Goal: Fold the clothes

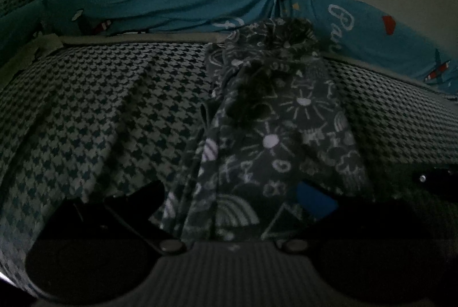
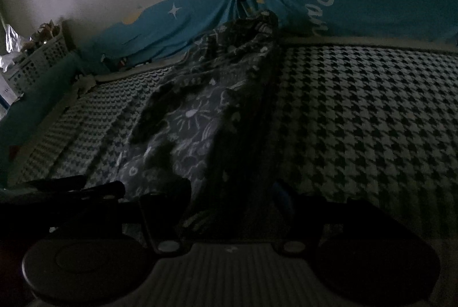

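A dark grey garment (image 1: 274, 135) printed with white doodles of suns, rainbows and hearts lies stretched lengthwise on a bed covered by a houndstooth sheet (image 1: 100, 112), its far end bunched up near the blue printed cloth (image 1: 171, 3) that runs along the wall. In the left wrist view the left claw (image 1: 237, 209) sits low over the near end of the garment, its 2 fingers spread to either side of the fabric, which passes between them; the light is too dim to tell whether they pinch it. In the right wrist view the right claw (image 2: 229, 209) is at the near end of the same garment (image 2: 189, 123), fingers likewise on either side of a dark fold, and its grip cannot be told either. A white perforated basket (image 2: 40, 60) stands at the far left by the wall.
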Demonstrator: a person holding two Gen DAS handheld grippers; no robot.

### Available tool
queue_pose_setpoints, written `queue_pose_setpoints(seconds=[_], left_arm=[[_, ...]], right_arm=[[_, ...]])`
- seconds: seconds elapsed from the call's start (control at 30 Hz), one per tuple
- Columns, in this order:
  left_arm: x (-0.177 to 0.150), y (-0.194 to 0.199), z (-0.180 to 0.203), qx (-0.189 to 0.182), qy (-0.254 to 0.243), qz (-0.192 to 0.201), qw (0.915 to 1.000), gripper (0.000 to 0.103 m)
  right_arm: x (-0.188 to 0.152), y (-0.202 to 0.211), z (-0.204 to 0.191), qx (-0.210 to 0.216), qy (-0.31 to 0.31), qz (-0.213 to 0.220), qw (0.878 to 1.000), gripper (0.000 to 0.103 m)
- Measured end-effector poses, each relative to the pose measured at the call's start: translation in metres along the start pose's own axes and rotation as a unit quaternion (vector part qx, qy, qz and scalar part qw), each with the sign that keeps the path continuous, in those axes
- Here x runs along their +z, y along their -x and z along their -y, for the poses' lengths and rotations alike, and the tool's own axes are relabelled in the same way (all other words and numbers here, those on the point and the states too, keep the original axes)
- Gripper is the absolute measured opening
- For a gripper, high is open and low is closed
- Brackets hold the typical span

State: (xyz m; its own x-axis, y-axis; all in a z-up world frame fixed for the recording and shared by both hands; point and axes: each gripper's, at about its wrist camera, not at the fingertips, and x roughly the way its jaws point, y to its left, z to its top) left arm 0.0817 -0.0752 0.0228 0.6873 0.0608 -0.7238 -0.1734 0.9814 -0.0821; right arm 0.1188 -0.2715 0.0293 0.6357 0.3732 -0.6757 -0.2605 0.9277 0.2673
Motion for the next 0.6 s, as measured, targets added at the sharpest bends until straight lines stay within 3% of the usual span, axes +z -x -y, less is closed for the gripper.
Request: queue_pose_setpoints(seconds=[0.6], left_arm=[[0.029, -0.035, 0.008, 0.019, -0.024, -0.013, 0.9994, 0.103]], right_arm=[[0.046, -0.044, 0.023, 0.008, -0.021, 0.003, 1.0, 0.064]])
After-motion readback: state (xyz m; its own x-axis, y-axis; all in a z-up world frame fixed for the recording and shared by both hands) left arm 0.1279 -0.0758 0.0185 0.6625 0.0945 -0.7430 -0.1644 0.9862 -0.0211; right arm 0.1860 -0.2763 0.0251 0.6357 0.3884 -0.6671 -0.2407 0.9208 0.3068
